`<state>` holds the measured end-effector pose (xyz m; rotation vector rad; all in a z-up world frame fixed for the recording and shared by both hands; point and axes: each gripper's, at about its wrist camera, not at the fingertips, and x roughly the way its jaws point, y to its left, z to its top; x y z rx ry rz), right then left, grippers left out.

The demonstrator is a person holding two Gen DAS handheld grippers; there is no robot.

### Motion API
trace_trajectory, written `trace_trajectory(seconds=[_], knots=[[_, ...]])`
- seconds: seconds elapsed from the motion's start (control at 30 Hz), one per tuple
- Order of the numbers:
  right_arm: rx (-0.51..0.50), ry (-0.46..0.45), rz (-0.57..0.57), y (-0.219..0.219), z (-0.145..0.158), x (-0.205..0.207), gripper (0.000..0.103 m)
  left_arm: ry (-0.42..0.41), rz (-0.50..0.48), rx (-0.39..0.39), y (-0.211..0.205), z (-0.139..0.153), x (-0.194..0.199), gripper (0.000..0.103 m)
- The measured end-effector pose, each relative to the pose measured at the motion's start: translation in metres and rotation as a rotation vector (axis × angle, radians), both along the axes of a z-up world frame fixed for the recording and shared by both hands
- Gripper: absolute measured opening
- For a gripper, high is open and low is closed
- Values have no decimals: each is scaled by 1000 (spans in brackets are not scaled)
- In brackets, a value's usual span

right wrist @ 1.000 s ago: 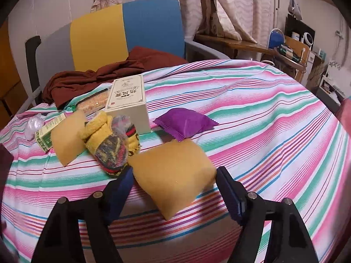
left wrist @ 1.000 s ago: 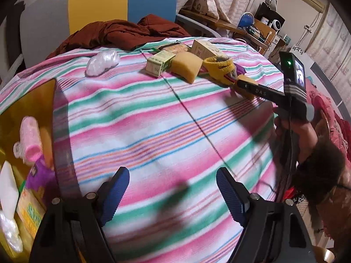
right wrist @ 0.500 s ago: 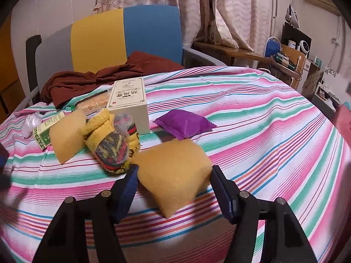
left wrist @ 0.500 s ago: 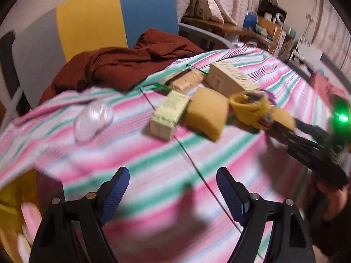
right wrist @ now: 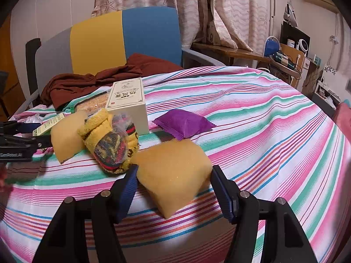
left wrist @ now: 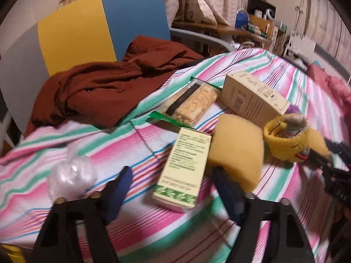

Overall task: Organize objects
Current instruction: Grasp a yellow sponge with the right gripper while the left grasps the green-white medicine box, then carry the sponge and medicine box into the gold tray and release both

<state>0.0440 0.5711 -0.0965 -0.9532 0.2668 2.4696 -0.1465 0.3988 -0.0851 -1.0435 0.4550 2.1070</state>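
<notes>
Both grippers are black plastic frames with blue ribbed pads (right wrist: 127, 188) and silver screws (right wrist: 244, 194); white lettering (left wrist: 341, 195) marks the right one.

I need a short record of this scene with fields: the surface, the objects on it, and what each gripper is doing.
surface: striped cloth
right gripper: pads against both sides of a yellow sponge
left gripper: jaws closing around the green box, pads not yet pressing
second sponge: beside the green box, touching it
other objects: cream box, purple packet, rolled yellow socks, snack pack, clear plastic bag
behind: brown cloth at the chair
</notes>
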Motion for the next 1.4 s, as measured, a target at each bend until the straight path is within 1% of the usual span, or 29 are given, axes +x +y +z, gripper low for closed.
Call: trace_trajectory(seconds=[0.03, 0.07, 0.1, 0.13, 0.2, 0.33, 0.4, 0.57, 0.67, 0.77, 0.87, 1.0, 1.13, 1.4], knots=[[-1, 1, -1, 0, 0, 0, 66, -20, 8, 20, -1, -2, -1, 52], [-1, 2, -2, 0, 0, 1, 66, -12, 24, 22, -2, -4, 0, 47], [-1, 4, -2, 0, -1, 1, 66, 15, 37, 15, -2, -4, 1, 37], [0, 4, -2, 0, -1, 1, 66, 41, 44, 11, -3, -6, 4, 36], [4, 4, -3, -1, -1, 1, 66, 68, 38, 15, -4, -6, 9, 34], [11, 1, -4, -1, -1, 1, 66, 74, 27, 28, -10, -6, 14, 30], [17, 0, -5, -2, 0, 1, 66, 85, 38, 26, -12, -7, 17, 30], [42, 4, -9, -5, 1, 1, 62, 148, 57, -15, -12, -7, 34, 30], [61, 11, -47, -4, 4, 5, 60, 194, 80, -41, -15, -6, 49, 30], [55, 41, -94, 2, 7, 13, 60, 247, 88, -72, -16, -6, 65, 30], [55, 74, -116, 4, 11, 21, 60, 280, 71, -80, -17, -5, 80, 30], [92, 96, -127, -1, 17, 25, 60, 293, 76, -48, -25, 0, 94, 30], [123, 112, -129, -7, 21, 27, 60, 279, 98, -4, -36, 5, 103, 29], [107, 122, -132, -23, 22, 40, 60, 277, 113, 77, -58, 14, 133, 30]])
